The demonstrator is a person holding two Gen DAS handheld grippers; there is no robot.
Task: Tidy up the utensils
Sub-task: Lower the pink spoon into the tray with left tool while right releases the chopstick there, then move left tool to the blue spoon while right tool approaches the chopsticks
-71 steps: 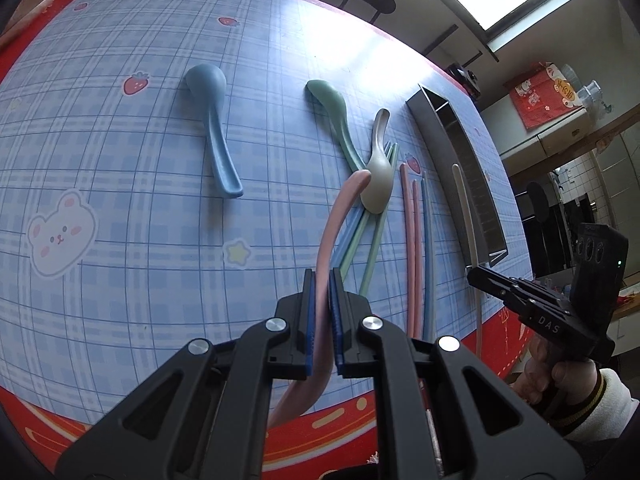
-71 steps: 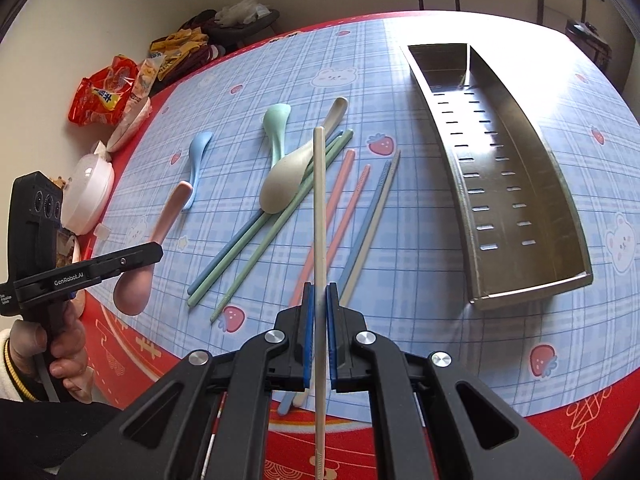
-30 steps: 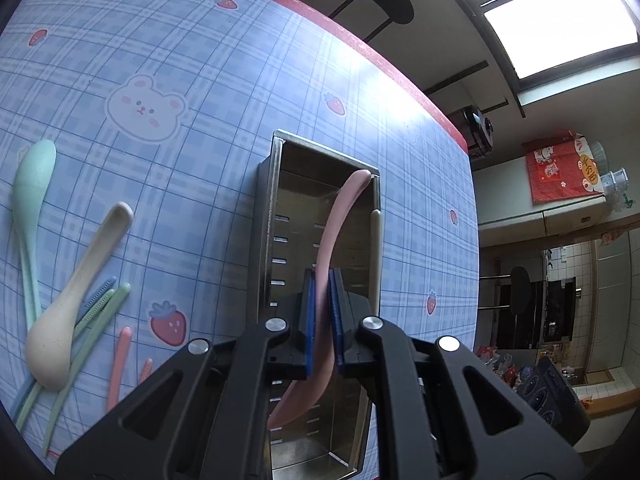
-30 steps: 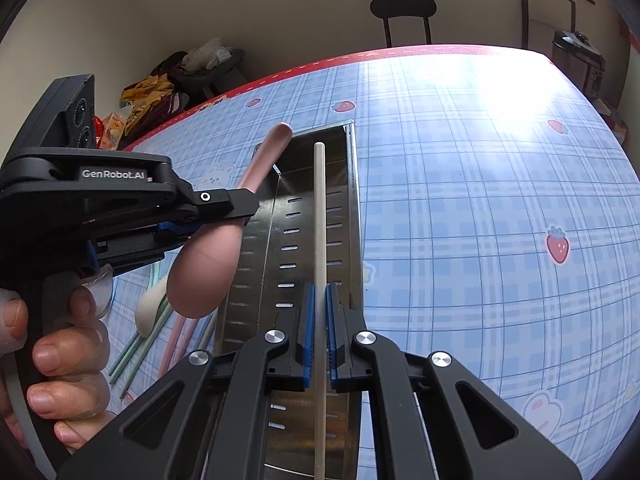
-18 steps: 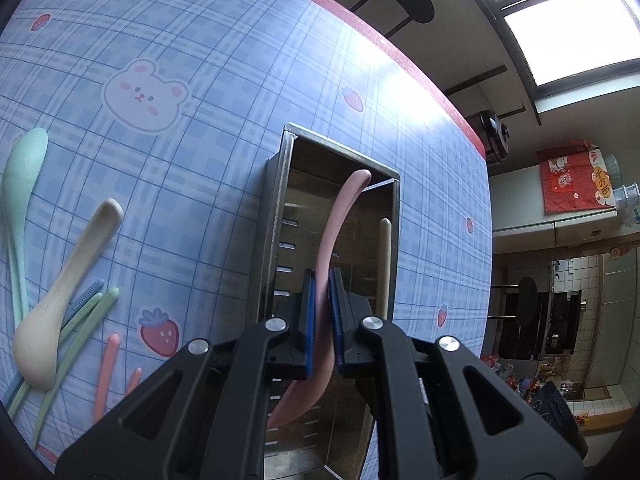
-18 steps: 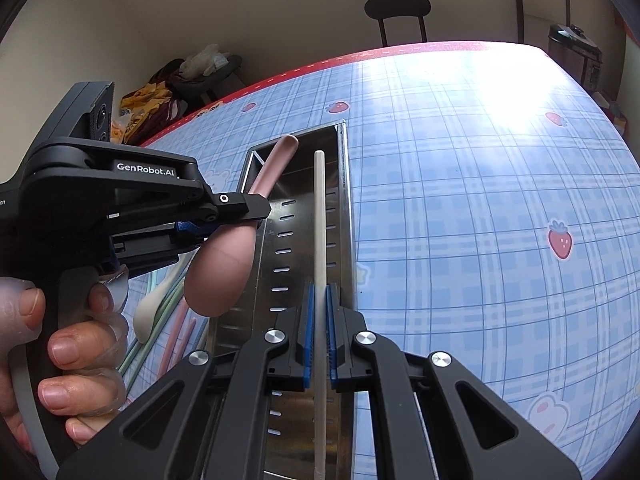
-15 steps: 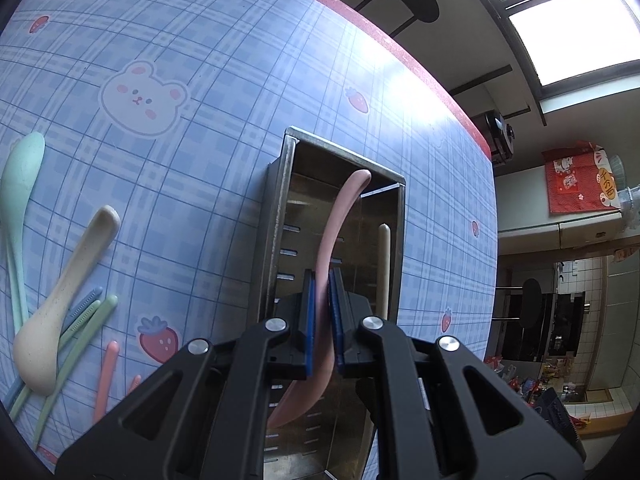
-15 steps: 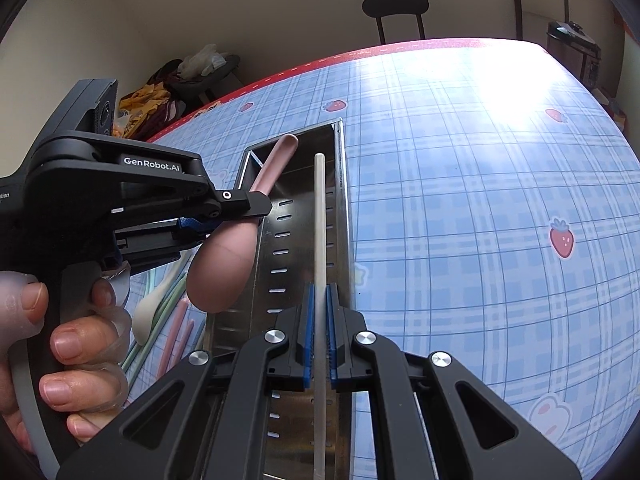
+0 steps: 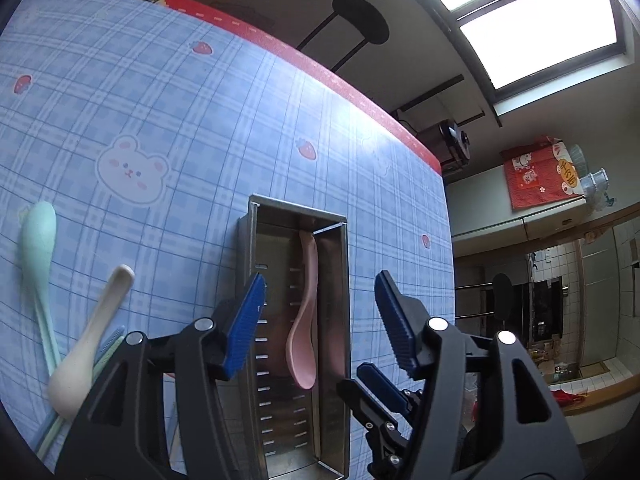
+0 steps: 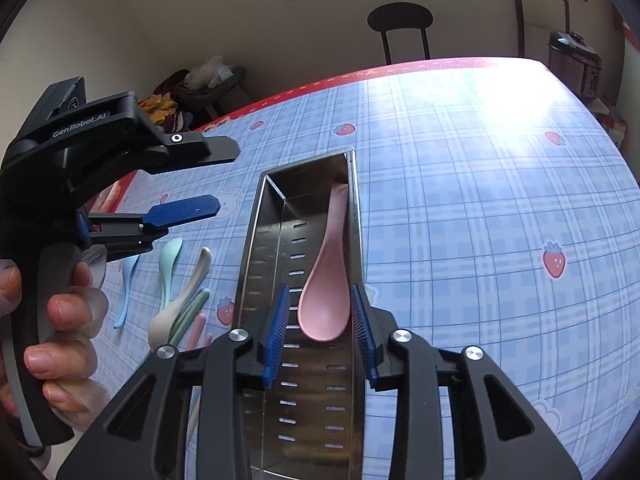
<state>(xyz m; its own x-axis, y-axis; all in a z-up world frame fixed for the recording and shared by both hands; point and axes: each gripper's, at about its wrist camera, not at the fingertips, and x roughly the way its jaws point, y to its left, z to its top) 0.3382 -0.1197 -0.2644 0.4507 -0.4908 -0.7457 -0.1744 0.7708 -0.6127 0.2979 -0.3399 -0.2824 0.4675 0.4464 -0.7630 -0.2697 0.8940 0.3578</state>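
A pink spoon (image 9: 306,320) (image 10: 326,280) lies loose inside the long steel tray (image 9: 250,248) (image 10: 256,232), handle toward the far end. Above the tray my left gripper (image 9: 320,316) (image 10: 212,178) hangs with its jaws opening, touching nothing. Low over the tray's near half, my right gripper (image 10: 320,332) also has its jaws opening; the spoon's bowl shows between its blue pads (image 10: 276,336) but lies below them, unpressed. I cannot make out the cream chopstick. On the cloth left of the tray lie a mint spoon (image 9: 38,232) (image 10: 168,264), a cream spoon (image 9: 92,340) (image 10: 180,300) and a blue spoon (image 10: 126,288).
Green chopsticks (image 10: 194,306) and pink chopsticks (image 10: 198,328) lie by the cream spoon. A hand (image 10: 60,320) holds the left gripper's handle. A black stool (image 10: 400,20) stands beyond the table's far red edge (image 10: 360,74); a cooker (image 10: 572,60) sits at the far right.
Both grippers went from shut to open. The pink spoon left the left gripper and now lies in the tray. The cream chopstick is gone from the right gripper. The left gripper rose.
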